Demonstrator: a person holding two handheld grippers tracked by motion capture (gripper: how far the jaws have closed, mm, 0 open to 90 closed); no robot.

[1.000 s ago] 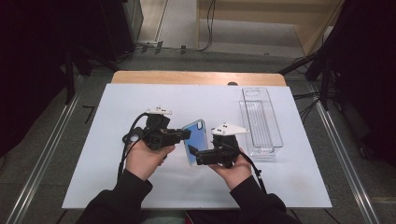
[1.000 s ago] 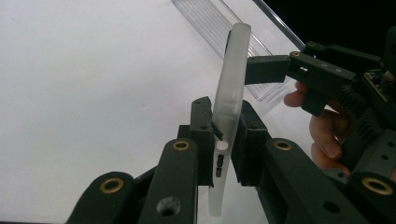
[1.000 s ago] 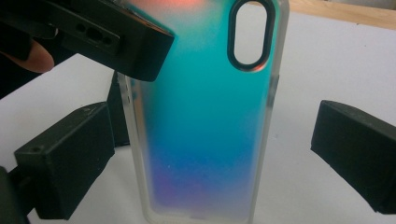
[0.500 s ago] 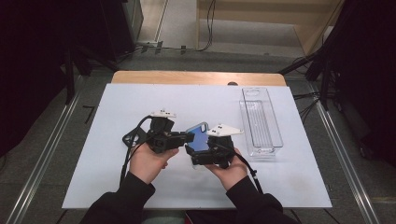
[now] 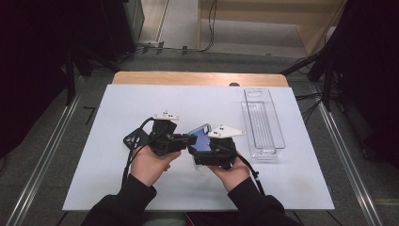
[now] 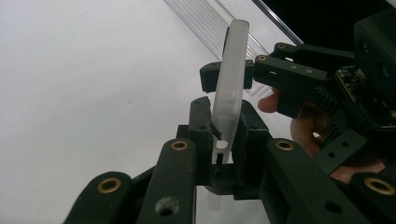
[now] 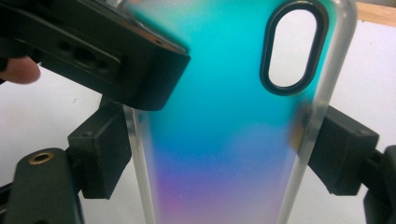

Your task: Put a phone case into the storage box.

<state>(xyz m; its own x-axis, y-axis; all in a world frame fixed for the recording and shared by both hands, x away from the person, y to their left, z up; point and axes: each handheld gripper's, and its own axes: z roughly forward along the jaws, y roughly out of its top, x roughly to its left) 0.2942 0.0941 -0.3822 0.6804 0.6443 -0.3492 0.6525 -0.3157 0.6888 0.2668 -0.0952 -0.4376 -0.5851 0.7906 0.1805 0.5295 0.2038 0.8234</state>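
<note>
A phone case [image 5: 202,135], teal fading to purple with clear edges and an oval camera hole, is held up over the white table between both hands. My left gripper [image 5: 190,140] is shut on its thin bottom edge; in the left gripper view the case [image 6: 231,84] stands edge-on between that gripper's [image 6: 223,122] pads. My right gripper [image 5: 201,149] spans the case's width. Its jaws have just been closing with the case [image 7: 224,140] between them, and the pads [image 7: 336,154] now touch both long edges. The left gripper's jaw covers the case's upper left corner there.
A clear oblong plastic tray [image 5: 263,123] lies on the white table cover [image 5: 141,103] to the right of my hands. The left gripper's cable [image 5: 134,141] loops on the table at the left. A wooden table edge [image 5: 197,78] runs along the back.
The right gripper has edged left toward the left one, and its jaws have narrowed onto the case's long edges. The left gripper keeps its hold on the case.
</note>
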